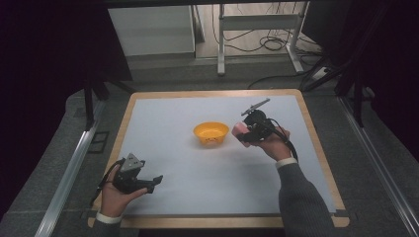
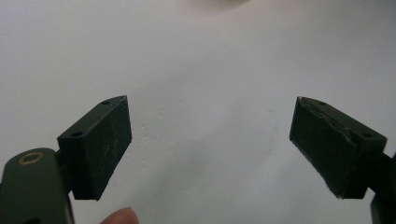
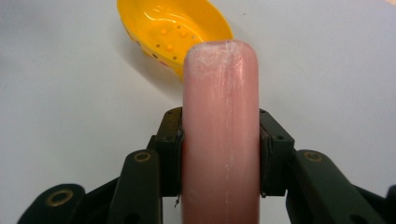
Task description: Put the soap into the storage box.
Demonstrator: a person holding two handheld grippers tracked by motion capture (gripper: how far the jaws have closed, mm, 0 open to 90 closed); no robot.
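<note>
A yellow bowl (image 1: 211,133) with small holes in its bottom (image 3: 173,28) sits near the middle of the white table top. Just to its right, my right gripper (image 1: 242,132) is shut on a pink rounded block (image 1: 238,129), held a little above the table. In the right gripper view the pink block (image 3: 220,130) stands upright between both pads, with the bowl beyond it to the left. My left gripper (image 1: 154,181) rests in a hand near the front left edge, its jaws wide open (image 2: 210,140) over bare white surface with nothing between them.
The white mat lies on a wooden table (image 1: 316,143) with a wooden border. Beyond the far edge stand a metal frame leg (image 1: 221,44) and cables on the floor (image 1: 269,44). Dark rails run along both sides of the table.
</note>
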